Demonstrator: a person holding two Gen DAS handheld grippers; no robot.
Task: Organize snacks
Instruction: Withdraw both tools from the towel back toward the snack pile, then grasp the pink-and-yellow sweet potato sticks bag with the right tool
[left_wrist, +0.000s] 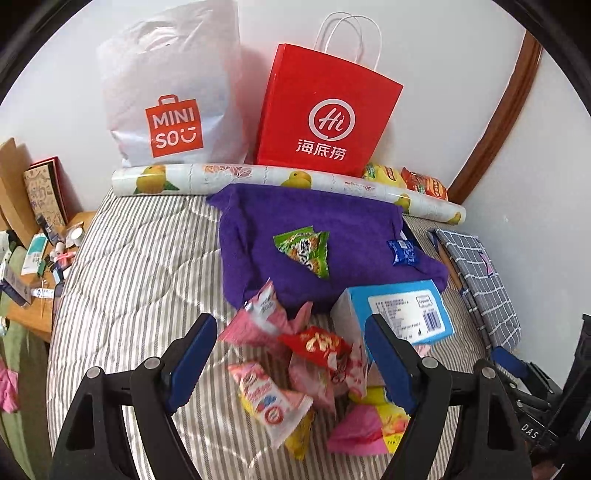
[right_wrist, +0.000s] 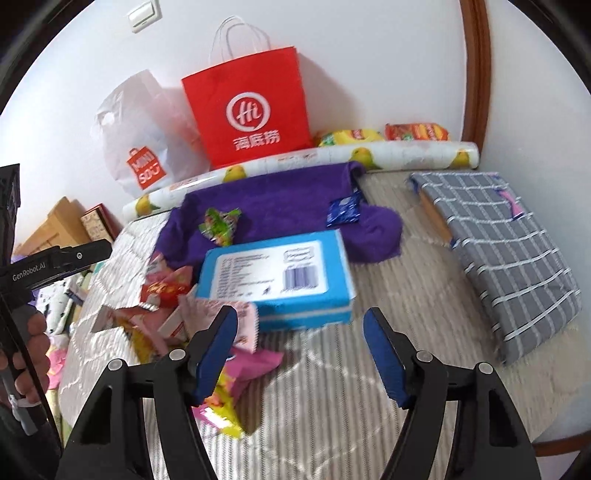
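Covering the striped bed (left_wrist: 140, 266), snack packets (left_wrist: 291, 354), purple towel (left_wrist: 332, 225), both tools spread, white wall (left_wrist: 443, 74) behind.

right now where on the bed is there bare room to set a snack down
Bare striped bedcover lies between the blue cardboard box and the grey checked fabric case, and left of the purple towel. It is crowded at the pile of pink and red snack packets.
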